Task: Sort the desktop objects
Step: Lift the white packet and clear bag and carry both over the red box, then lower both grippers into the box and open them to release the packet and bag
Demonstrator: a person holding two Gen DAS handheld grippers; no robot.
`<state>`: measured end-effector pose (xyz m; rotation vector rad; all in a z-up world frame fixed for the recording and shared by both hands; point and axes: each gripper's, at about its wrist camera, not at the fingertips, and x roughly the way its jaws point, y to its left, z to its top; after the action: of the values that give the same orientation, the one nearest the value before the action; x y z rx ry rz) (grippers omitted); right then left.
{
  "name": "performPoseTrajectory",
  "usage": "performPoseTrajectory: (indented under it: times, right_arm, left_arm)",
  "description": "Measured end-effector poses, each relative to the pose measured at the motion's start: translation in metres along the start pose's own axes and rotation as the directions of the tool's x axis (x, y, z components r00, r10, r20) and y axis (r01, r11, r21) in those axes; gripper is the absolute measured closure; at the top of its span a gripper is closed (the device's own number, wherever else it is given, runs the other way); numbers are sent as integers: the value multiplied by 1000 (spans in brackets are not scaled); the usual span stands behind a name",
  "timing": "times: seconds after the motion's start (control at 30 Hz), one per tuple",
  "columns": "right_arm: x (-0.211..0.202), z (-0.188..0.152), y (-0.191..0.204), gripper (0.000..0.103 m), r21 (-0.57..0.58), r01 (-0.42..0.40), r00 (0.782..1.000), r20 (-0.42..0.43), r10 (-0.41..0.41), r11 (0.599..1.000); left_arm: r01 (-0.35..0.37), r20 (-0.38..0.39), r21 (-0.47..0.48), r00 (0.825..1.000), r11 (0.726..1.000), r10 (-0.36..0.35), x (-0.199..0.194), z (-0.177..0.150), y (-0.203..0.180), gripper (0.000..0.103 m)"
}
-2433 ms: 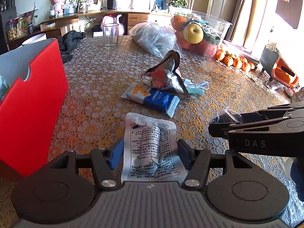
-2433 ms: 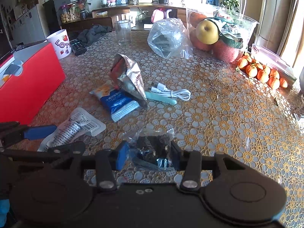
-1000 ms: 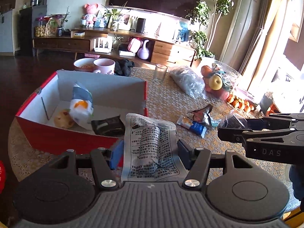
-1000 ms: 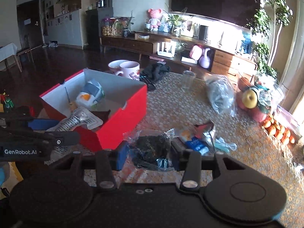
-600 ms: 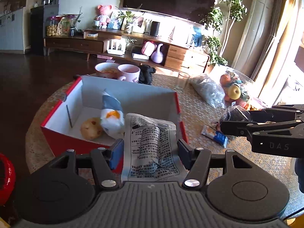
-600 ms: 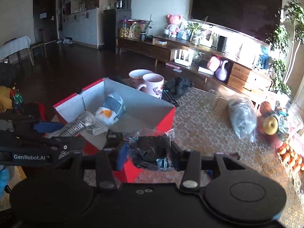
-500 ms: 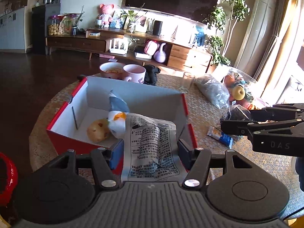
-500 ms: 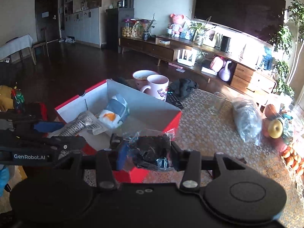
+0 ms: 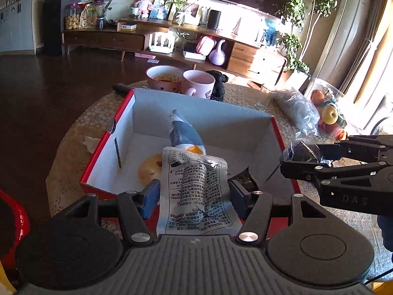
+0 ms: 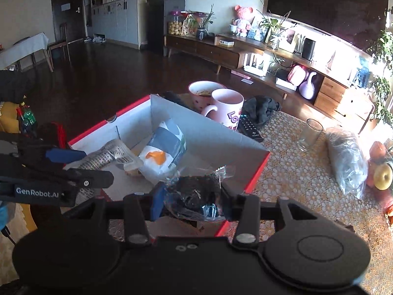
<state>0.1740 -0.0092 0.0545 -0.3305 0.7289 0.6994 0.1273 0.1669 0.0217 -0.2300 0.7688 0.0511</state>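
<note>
My left gripper (image 9: 194, 194) is shut on a silver printed sachet (image 9: 196, 194), held over the near edge of the red box (image 9: 103, 142). My right gripper (image 10: 191, 200) is shut on a clear packet of dark contents (image 10: 194, 191), above the box's near right corner (image 10: 260, 167). Inside the box lie a blue-and-white snack bag (image 9: 184, 132), a round yellow bun (image 9: 148, 169) and a dark packet (image 9: 242, 178). In the left wrist view the right gripper (image 9: 297, 156) shows at the right; in the right wrist view the left gripper (image 10: 81, 162) holds the sachet (image 10: 110, 154) at the left.
Behind the box stand a bowl (image 9: 164, 77), a pink mug (image 9: 199, 83), a remote (image 10: 250, 127) and a dark cloth (image 10: 260, 109). A glass (image 10: 310, 134), a plastic bag (image 10: 346, 159) and fruit (image 10: 382, 174) sit to the right on the patterned table (image 10: 294, 196).
Both grippers have carried their packets from the open table leftward to above the red box. The box now fills the middle of both views. Both grips are unchanged.
</note>
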Motion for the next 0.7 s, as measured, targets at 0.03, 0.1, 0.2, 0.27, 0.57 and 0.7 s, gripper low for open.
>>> performPoseTrajectory:
  times: [0.03,0.1,0.2,0.27,0.57,0.7]
  right_arm:
    - [4,1,0,58,-1,0,1000,-7,0,1000]
    - [12,2,0,58,-7,6,1000,-16,-6,1000]
    - [24,5,1,58,-14,20,999,-25,-20,1000]
    - [32,8,1,58,-16,27,999,-29,-27,1000]
    - [60,14,1,57,-36,25,998,-53,-27,999]
    - [73,17,2,57,-48,29,997,-68,-32,998]
  left_arm:
    - [-5,0,3,1000,1000,5,2,1,2,42]
    - [-33,2,20,999,999,33,7,4,6,42]
    - [-66,-2,36,998,997,66,14,13,14,42]
    - [-93,-11,62,996,994,94,21,20,18,42]
    - [-196,-6,203,980,959,201,50,32,17,42]
    - [-197,-33,243,977,950,211,65,38,16,42]
